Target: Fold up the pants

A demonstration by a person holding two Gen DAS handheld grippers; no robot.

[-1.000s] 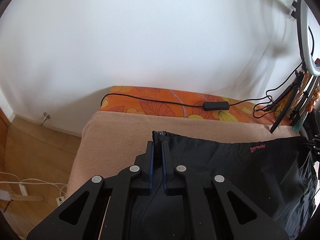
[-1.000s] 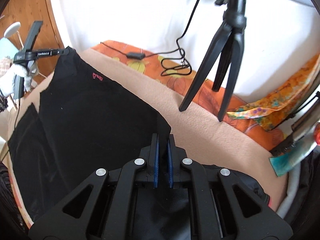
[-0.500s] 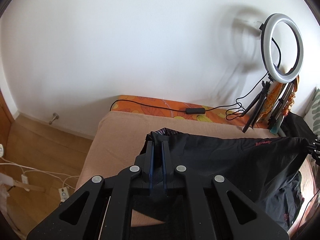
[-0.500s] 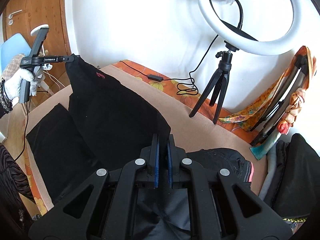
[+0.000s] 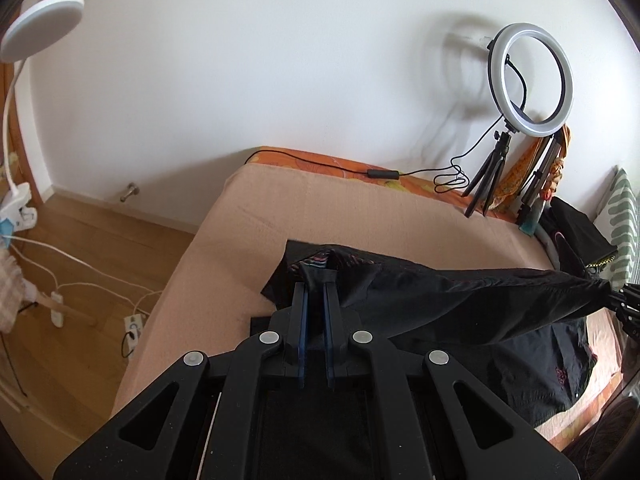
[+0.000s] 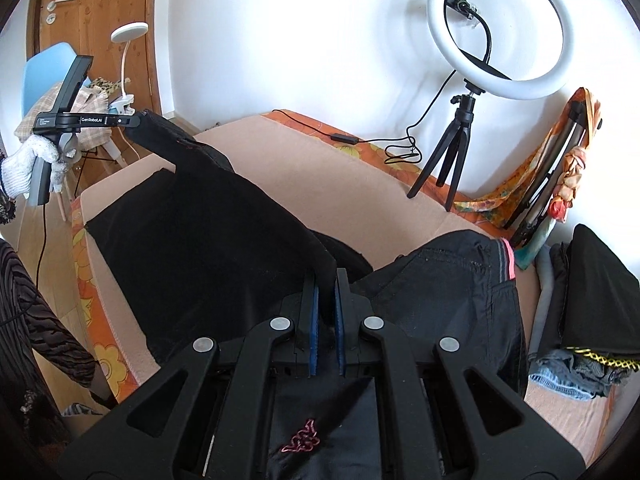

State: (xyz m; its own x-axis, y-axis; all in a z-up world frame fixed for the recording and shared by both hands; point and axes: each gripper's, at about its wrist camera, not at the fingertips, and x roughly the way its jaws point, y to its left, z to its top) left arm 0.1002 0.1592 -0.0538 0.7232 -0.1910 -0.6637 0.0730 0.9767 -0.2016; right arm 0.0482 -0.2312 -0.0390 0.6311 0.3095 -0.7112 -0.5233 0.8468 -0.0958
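Black pants (image 5: 460,304) hang stretched in the air between my two grippers, above the peach blanket (image 5: 360,220) on the bed. My left gripper (image 5: 314,286) is shut on one end of the fabric edge; it also shows at far left in the right wrist view (image 6: 136,121), held by a gloved hand. My right gripper (image 6: 325,276) is shut on the other end; it shows at the right edge of the left wrist view (image 5: 618,296). The lower part of the pants (image 6: 192,248) drapes onto the blanket. A pink logo (image 6: 300,440) shows near my right gripper.
A ring light on a tripod (image 6: 464,132) and its cable (image 5: 380,173) stand at the bed's far side by the white wall. Other dark clothes (image 6: 600,288) and jeans lie at right. A blue chair (image 6: 44,76), desk lamp and wooden floor (image 5: 80,280) are left.
Both grippers have risen and pulled back from the bed, lifting the held edge of the pants off the blanket; the cloth now hangs taut between them.
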